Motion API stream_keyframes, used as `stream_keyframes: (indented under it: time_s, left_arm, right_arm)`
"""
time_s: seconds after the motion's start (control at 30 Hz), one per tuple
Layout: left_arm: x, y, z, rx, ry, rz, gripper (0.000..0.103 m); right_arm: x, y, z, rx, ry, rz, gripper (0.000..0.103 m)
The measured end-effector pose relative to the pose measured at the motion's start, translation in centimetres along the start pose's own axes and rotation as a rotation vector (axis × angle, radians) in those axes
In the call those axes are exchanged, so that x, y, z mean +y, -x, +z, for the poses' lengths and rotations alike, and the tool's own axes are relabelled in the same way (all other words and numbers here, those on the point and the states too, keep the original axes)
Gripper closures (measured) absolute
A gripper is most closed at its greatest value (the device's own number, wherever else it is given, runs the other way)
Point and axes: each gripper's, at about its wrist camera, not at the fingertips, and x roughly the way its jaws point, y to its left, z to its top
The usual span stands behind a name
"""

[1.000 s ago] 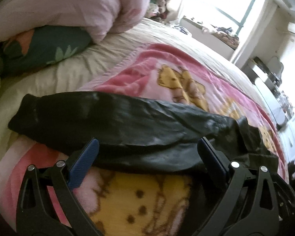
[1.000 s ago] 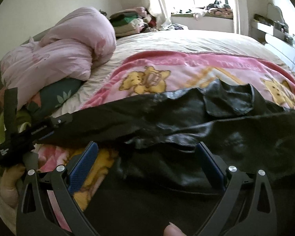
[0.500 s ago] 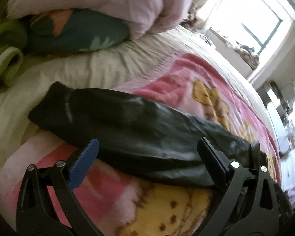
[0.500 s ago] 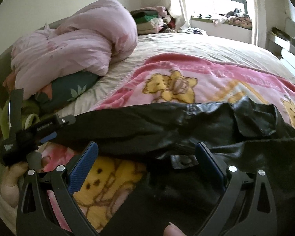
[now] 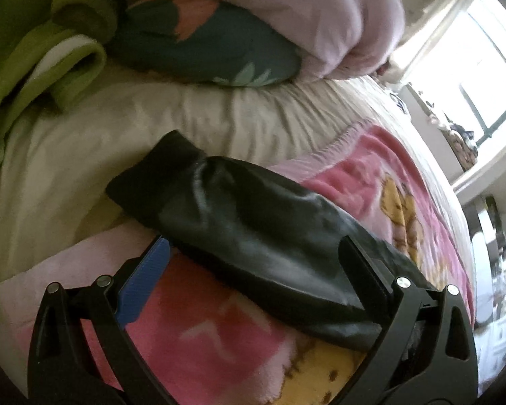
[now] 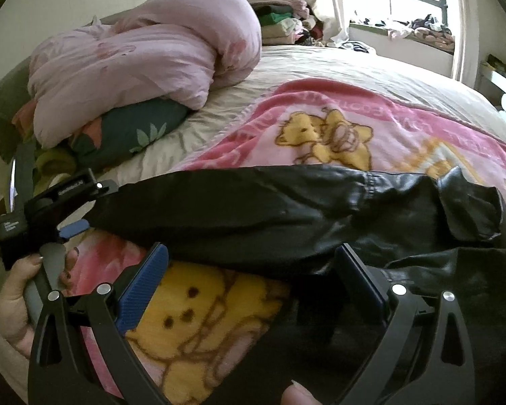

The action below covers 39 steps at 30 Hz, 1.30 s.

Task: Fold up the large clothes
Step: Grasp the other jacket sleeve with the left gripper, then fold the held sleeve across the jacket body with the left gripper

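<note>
A black leather jacket [image 6: 320,212] lies across a pink cartoon blanket [image 6: 371,135] on the bed, one sleeve [image 5: 253,229] stretched out to the left with its cuff [image 5: 158,172] on the cream sheet. My left gripper [image 5: 253,253] is open just in front of the sleeve, nothing between its fingers. In the right wrist view the left gripper [image 6: 74,209] sits at the sleeve's end, held by a hand [image 6: 13,287]. My right gripper [image 6: 253,263] is open over the sleeve's lower edge, near the jacket body.
A rolled pink duvet [image 6: 151,50] rests on a dark floral pillow [image 6: 124,131] at the head of the bed. Green fabric [image 5: 33,67] lies at the far left. Folded clothes [image 6: 280,23] and a cluttered windowsill [image 6: 415,30] stand behind.
My left gripper has moved left along the sleeve toward its cuff. My right gripper has also shifted left, away from the jacket body toward the sleeve. Both stayed open.
</note>
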Motion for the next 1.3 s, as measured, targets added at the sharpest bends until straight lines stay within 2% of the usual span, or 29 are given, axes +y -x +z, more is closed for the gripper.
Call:
stream_keyframes:
  time_s: [0.13,0.27,0.4,0.5,0.6,0.63,0.67,0.7,0.73,0.77,0.8,0.87,0.97,1.1,1.2,1.3]
  left_arm:
    - [1.0,-0.6,0.1,0.015,0.03,0.033,0.009]
    - [1.6,-1.5,0.0,0.045,0.047,0.047,0.009]
    - [2.6,-3.4,-0.1,0.118,0.106,-0.03,0.009]
    - [2.8,-3.6,0.1,0.085,0.091,-0.053,0.009]
    - [2.6,-4.4,0.3,0.093,0.091,-0.066,0.012]
    - [2.5,-4.7,0.3,0.09,0.092,-0.067,0.014]
    - [2.3,-5.0,0.4,0.092,0.088,-0.06,0.023]
    - [2.2,-5.1,0.5,0.093,0.08,-0.052,0.037]
    - [2.1,-5.3,0.7,0.091,0.068,-0.036,0.042]
    - [2.0,-5.4,0.8,0.086,0.063,-0.027,0.053]
    - [2.0,-5.5,1.1,0.077,0.062,-0.032,0.069]
    - [2.2,-6.0,1.3,0.087,0.089,-0.076,0.082]
    - [2.6,-6.4,1.2,0.104,0.126,-0.123,0.088]
    - [2.2,-5.4,1.4,0.087,0.126,-0.167,0.096]
    - [1.5,-4.1,1.7,0.051,0.114,-0.202,0.097]
    - [-0.1,-2.4,2.0,-0.001,0.073,-0.257,0.099]
  right_arm:
    - [0.9,-0.8,0.1,0.029,-0.007,0.057,0.005]
    - [1.4,-0.9,-0.1,0.03,0.012,0.05,0.005]
    - [0.9,-1.2,-0.7,0.043,-0.021,0.054,0.005]
    - [0.2,-1.0,-1.1,0.044,-0.052,0.052,0.005]
    - [-0.8,-0.2,-1.4,0.031,-0.085,0.041,0.005]
    - [-1.4,0.2,-1.6,0.025,-0.105,0.035,0.005]
    - [-1.8,0.5,-1.7,0.022,-0.117,0.03,0.005]
    - [-2.3,0.9,-1.9,0.018,-0.131,0.023,0.005]
    - [-2.9,1.4,-2.1,0.01,-0.148,0.014,0.005]
    - [-3.4,1.8,-2.3,0.006,-0.163,0.006,0.005]
    - [-3.8,2.1,-2.5,0.003,-0.174,-0.001,0.005]
    - [-5.0,3.0,-2.9,-0.009,-0.206,-0.008,0.005]
    - [-6.6,4.4,-3.5,-0.031,-0.265,0.001,0.005]
    - [-7.8,5.7,-4.1,-0.047,-0.286,-0.032,0.005]
    - [-8.6,6.7,-4.6,-0.055,-0.301,-0.05,0.005]
    - [-9.1,7.7,-5.1,-0.067,-0.294,-0.11,0.005]
